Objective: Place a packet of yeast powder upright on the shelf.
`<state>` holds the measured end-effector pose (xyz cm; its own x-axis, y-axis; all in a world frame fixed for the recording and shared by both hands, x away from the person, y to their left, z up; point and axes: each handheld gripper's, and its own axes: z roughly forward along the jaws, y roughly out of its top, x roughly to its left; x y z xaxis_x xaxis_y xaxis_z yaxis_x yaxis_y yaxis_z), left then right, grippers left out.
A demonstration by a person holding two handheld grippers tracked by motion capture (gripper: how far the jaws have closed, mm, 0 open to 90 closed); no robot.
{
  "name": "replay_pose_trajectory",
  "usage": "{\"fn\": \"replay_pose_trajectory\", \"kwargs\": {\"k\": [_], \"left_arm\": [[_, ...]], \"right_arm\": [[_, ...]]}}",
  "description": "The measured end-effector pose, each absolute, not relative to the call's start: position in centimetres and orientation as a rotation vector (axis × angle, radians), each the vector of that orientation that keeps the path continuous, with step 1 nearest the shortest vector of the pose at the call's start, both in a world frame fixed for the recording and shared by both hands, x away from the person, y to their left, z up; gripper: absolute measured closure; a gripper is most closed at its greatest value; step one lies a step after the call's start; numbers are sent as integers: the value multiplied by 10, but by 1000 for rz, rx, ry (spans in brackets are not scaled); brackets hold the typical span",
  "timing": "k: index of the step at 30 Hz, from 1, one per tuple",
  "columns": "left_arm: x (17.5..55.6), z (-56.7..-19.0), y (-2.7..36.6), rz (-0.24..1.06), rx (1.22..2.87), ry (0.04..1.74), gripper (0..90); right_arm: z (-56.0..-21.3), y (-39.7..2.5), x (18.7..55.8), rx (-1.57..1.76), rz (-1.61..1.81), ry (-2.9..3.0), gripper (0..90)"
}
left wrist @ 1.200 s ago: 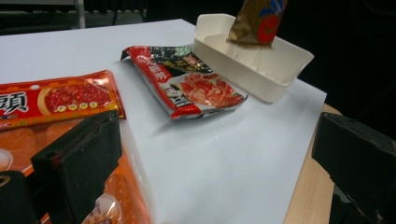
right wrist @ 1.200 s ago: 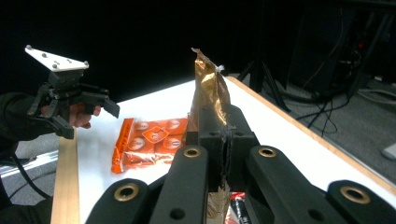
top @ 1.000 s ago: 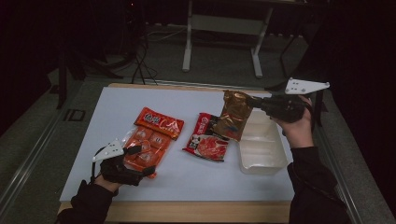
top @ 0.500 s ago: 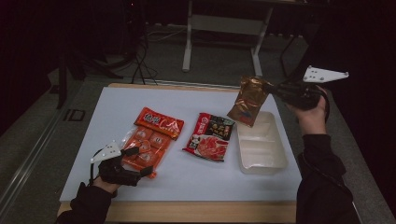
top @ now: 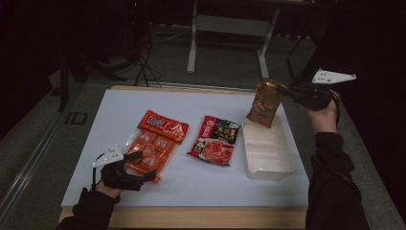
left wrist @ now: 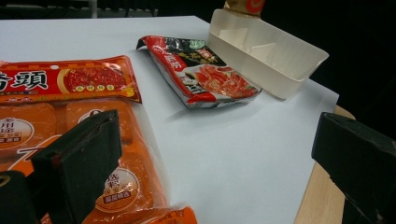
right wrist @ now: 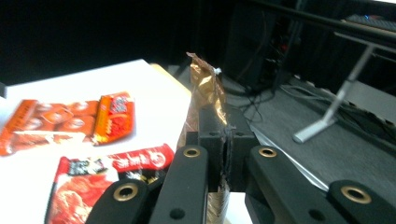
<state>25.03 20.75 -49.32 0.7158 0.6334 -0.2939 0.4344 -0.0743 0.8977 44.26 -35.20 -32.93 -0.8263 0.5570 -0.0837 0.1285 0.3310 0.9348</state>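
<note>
The right gripper (top: 286, 91) is pinching the brown packet (top: 264, 102) by its top edge, dangling it lengthwise over the far end of the tray (top: 268, 151), while the left gripper's (top: 139, 165) wide fingers are resting on the orange pack (top: 151, 151).

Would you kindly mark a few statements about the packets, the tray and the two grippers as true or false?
1. The right gripper is shut on the brown packet. True.
2. The brown packet lies flat in the white tray. False: it hangs above the tray's far end.
3. The left gripper is open at the orange packet. True.
4. The red and black packet lies in the tray. False: it lies on the table, beside the tray.
</note>
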Motion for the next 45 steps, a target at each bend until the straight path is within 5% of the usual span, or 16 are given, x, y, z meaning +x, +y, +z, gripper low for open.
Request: {"fn": "replay_pose_trajectory", "kwargs": {"k": [45], "left_arm": [[252, -498, 211, 183, 1684, 882, 21]], "right_arm": [[-366, -337, 468, 626, 1422, 2327, 885]]}}
